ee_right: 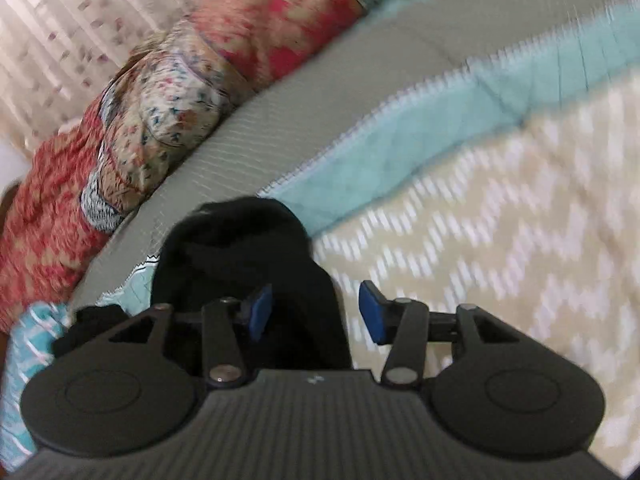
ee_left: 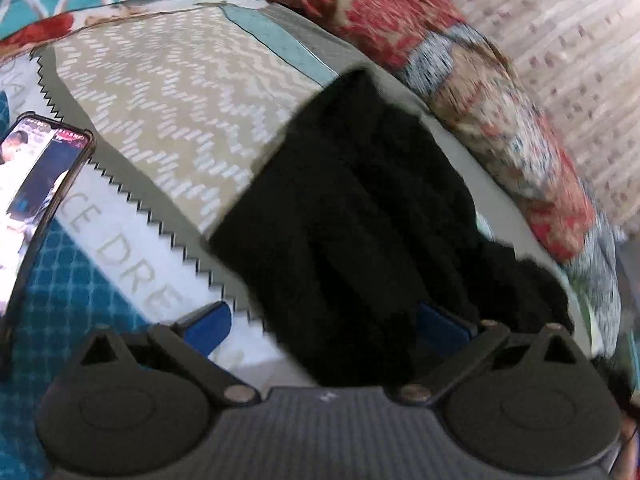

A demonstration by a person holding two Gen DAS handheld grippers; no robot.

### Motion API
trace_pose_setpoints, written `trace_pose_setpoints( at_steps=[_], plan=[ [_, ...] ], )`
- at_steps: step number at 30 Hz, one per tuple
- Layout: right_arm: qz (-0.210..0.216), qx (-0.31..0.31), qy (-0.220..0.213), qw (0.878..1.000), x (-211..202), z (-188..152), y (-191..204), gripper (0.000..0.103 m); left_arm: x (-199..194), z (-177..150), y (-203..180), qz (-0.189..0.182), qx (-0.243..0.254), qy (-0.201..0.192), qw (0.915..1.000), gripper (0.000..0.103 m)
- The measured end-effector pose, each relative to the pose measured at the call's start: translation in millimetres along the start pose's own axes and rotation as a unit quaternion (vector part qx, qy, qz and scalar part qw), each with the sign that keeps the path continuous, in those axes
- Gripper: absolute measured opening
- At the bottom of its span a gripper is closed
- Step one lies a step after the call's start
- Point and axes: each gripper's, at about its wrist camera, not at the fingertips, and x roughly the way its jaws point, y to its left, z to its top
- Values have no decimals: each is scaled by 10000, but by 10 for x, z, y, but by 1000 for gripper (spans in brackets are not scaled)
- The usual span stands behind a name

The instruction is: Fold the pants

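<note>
- The black pants [ee_left: 352,216] lie on the bed, across the zigzag-patterned bedspread [ee_left: 168,108], running from the left gripper [ee_left: 326,326] toward one o'clock in the left wrist view.
- The left gripper's blue fingers [ee_left: 208,326] stand wide, with cloth lying between them; neither pad visibly presses the fabric (the right-hand pad is half buried in black folds).
- The right gripper [ee_right: 316,314] also stands spread: its left finger [ee_right: 260,314] touches a bunched end of the pants [ee_right: 248,248], the other sits over bare bedspread [ee_right: 500,208].
- To do this step well, each gripper probably ought to close on a full, flat layer of cloth at matching corners, so the fold lands square rather than twisted.
- The open room lies toward ten o'clock in the left view, across the bedspread.
- A phone [ee_left: 40,184] sits at nine o'clock, and rumpled floral bedding [ee_left: 500,120] crowds the edge from twelve to three o'clock; a sweep there could likely snag.
</note>
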Motion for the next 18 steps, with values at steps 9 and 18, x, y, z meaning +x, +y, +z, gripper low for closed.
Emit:
trace_pose_setpoints(
  at_steps=[9, 18],
  plan=[
    [463, -511, 123, 9975, -47, -108, 254, 50, 233, 94, -258, 195, 65, 144, 9997, 17],
    [-307, -1465, -110, 9887, 123, -111, 416, 10, -671, -38, -446, -534, -39, -153, 9984, 12]
  ],
)
